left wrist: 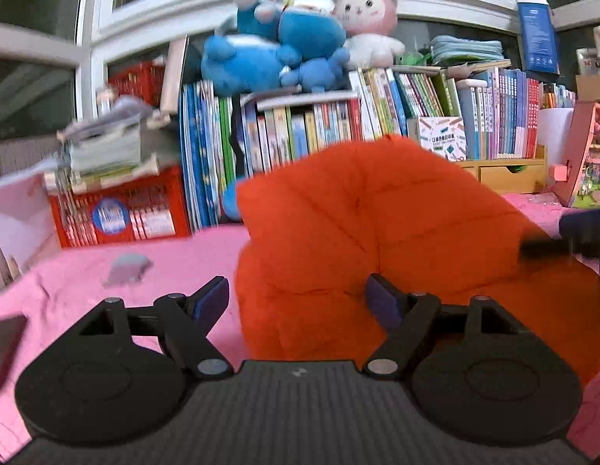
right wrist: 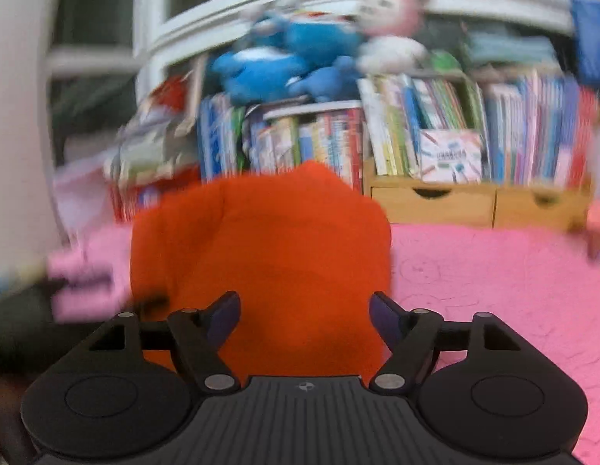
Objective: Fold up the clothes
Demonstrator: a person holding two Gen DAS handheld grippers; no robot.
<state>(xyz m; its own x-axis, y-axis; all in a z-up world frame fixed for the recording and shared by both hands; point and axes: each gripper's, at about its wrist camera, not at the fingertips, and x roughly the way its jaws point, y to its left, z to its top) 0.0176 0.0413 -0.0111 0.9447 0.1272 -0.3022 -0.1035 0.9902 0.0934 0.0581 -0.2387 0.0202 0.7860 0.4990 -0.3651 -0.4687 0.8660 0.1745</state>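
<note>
An orange quilted garment [left wrist: 377,240] lies bunched up on the pink bedspread [left wrist: 176,263]. My left gripper [left wrist: 298,302] is open, its fingers spread at the garment's near left edge, holding nothing. In the right wrist view the same orange garment [right wrist: 269,255] fills the middle, blurred. My right gripper [right wrist: 304,316] is open just in front of it, with the garment's near edge between the spread fingers. The other gripper shows as a dark shape at the right edge of the left wrist view [left wrist: 571,240].
Behind the bed stands a row of books [left wrist: 377,124] with blue and pink plush toys [left wrist: 300,42] on top, a red crate [left wrist: 121,209] at the left and wooden drawers [left wrist: 505,174] at the right. A small grey item [left wrist: 127,267] lies on the bedspread.
</note>
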